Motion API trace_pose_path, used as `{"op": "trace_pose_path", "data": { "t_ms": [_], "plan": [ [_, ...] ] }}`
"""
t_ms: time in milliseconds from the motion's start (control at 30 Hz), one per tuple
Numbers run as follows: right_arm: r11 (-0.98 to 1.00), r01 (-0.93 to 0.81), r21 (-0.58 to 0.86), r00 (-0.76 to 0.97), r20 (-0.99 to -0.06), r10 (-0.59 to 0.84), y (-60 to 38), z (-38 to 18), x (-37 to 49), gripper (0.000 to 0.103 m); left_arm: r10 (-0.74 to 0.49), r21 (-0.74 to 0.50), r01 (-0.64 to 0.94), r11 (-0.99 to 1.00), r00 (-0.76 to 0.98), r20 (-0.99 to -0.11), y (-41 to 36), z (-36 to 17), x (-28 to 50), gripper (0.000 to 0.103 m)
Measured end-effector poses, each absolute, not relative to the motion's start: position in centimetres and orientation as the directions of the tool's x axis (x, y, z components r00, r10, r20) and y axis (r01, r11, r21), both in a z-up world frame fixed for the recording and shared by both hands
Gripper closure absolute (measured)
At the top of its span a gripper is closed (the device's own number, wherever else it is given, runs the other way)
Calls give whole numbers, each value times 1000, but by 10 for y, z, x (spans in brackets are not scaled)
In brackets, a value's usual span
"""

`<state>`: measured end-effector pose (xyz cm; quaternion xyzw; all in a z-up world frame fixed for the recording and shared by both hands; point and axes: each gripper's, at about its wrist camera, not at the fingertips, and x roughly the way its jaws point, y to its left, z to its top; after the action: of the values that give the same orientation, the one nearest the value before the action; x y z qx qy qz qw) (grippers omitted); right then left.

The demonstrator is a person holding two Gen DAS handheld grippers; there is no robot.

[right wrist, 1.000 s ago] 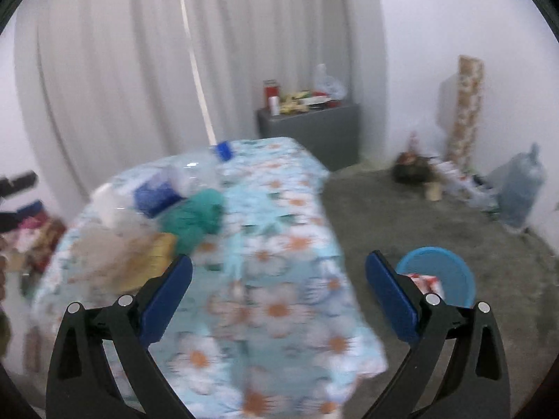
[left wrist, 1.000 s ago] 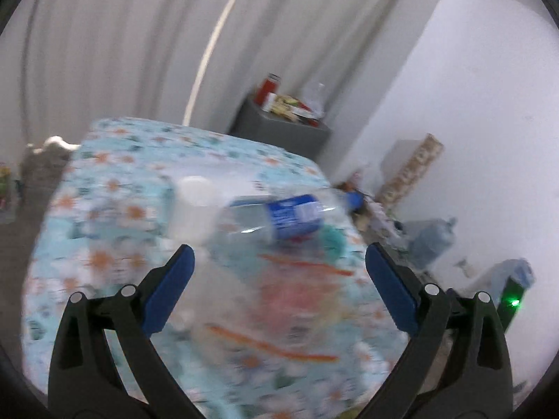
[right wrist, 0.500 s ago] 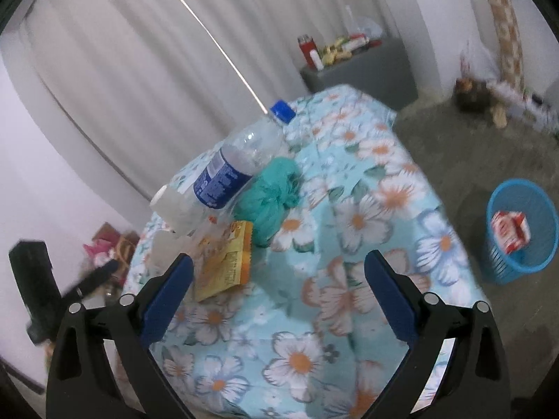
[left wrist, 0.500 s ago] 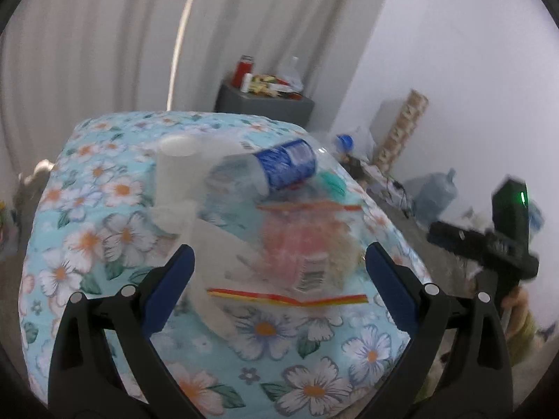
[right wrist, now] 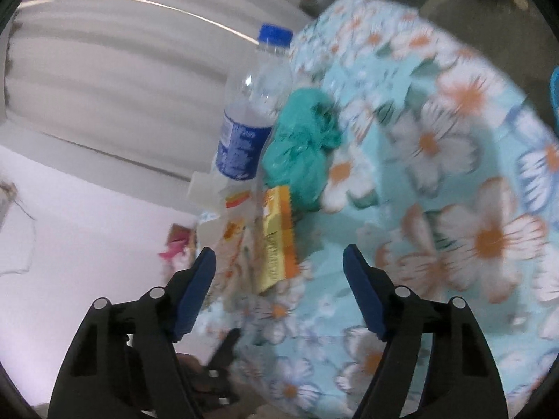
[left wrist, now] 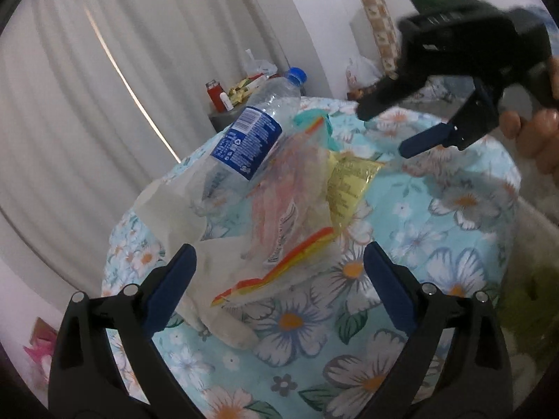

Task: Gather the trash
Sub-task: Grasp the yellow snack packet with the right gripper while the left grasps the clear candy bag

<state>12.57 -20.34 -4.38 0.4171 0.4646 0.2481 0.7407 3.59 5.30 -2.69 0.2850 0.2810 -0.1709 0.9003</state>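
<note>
A heap of trash lies on the floral-clothed table (left wrist: 436, 244): a clear bottle (left wrist: 255, 132) with a blue label and cap, a clear bag (left wrist: 279, 230) with orange edges, a yellow wrapper (left wrist: 349, 181), a teal bag (left wrist: 314, 118) and crumpled white plastic (left wrist: 174, 209). My left gripper (left wrist: 279, 286) is closing, with the clear bag's near corner between its pads, which do not touch it. My right gripper (left wrist: 387, 129) hangs over the table's far side. In its own view the right gripper (right wrist: 279, 286) is closing around the near end of the yellow wrapper (right wrist: 276, 241) without contact, and the bottle (right wrist: 251, 104) and teal bag (right wrist: 300, 150) lie beyond.
A grey cabinet (left wrist: 223, 115) with a red can and clutter stands behind the table by the curtain. A patterned roll (left wrist: 380, 28) leans on the wall. A blue bin (right wrist: 555, 87) shows at the right edge. A hand (left wrist: 534, 129) holds the right gripper.
Both grippers have dropped toward the table and rolled, so the trash heap looks bigger and tilted. The right gripper has come in over the table's far side and its jaws have narrowed.
</note>
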Motion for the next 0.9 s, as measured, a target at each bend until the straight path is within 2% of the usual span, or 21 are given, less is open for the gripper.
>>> {"op": "trace_pose_path", "data": {
  "t_ms": [67, 133, 333, 600, 900],
  "plan": [
    [488, 31, 872, 424, -454, 784, -198, -49, 130, 31, -129, 437, 465, 770, 784, -607, 51, -31, 37, 23],
    [463, 41, 885, 406, -438, 802, -192, -54, 130, 32, -110, 446, 457, 770, 783, -613, 52, -33, 39, 27],
    [406, 93, 909, 373, -410, 832, -185, -69, 134, 37, -104, 420, 452, 787, 768, -632, 58, -34, 43, 44],
    [389, 128, 912, 363, -409, 837, -180, -80, 142, 52, -130, 376, 468, 799, 746, -653, 61, -29, 48, 61],
    [373, 135, 918, 362, -396, 844, -168, -95, 150, 71, -135, 342, 460, 819, 735, -664, 66, -25, 54, 75]
  ]
}}
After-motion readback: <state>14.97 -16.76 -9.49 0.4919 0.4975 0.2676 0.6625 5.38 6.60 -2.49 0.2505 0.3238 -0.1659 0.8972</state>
